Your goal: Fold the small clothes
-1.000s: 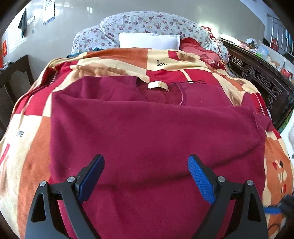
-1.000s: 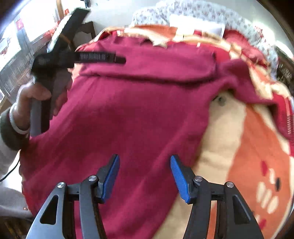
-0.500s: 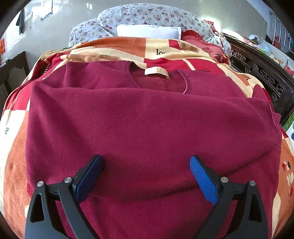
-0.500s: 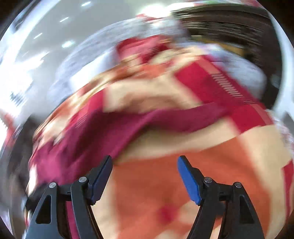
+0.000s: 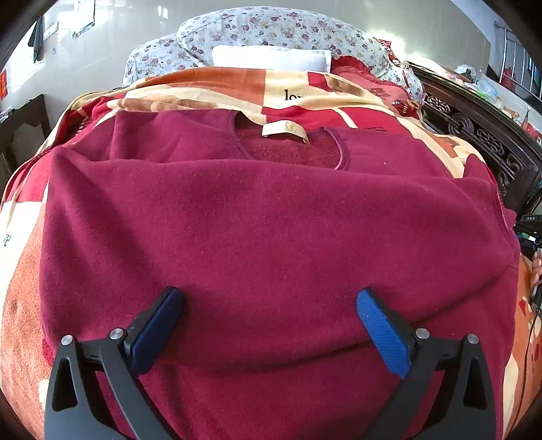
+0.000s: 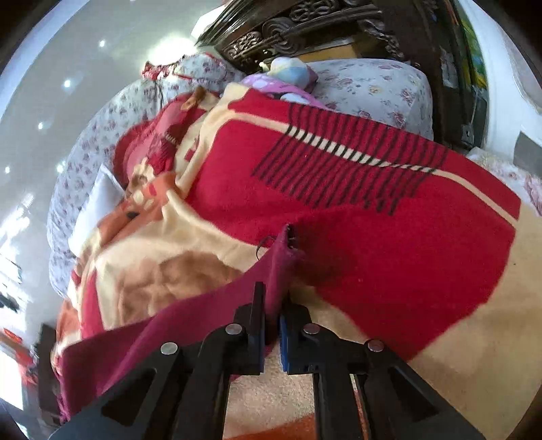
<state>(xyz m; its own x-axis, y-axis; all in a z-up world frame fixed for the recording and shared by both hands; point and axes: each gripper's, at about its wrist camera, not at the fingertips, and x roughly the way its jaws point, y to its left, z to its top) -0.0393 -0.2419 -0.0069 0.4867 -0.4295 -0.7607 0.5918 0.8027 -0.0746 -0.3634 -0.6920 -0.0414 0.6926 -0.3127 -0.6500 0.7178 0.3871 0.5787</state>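
Now, by label:
Garment: maroon fleece sweater (image 5: 271, 230) spread flat across the blanket (image 5: 210, 84), neckline toward the pillow end of the bed, hem toward the near edge.
Collar: cream label (image 5: 284, 130) lying at the back of the neck opening.
Fold: bottom part doubled up over the chest, leaving a soft ridge across the near half.
Left gripper (image 5: 271, 325): hovering over the near part of the sweater, jaws spread wide and opening, nothing pinched between the blue pads.
Right gripper (image 6: 272, 325): clenched on a corner of the maroon cloth (image 6: 281, 257), fabric standing up between the fingers near the right edge of the bed.
Bedding: floral quilt (image 5: 271, 30) and white pillow (image 5: 271, 57) at the far end.
Surround: dark carved wooden frame (image 5: 474, 135) along the right side.
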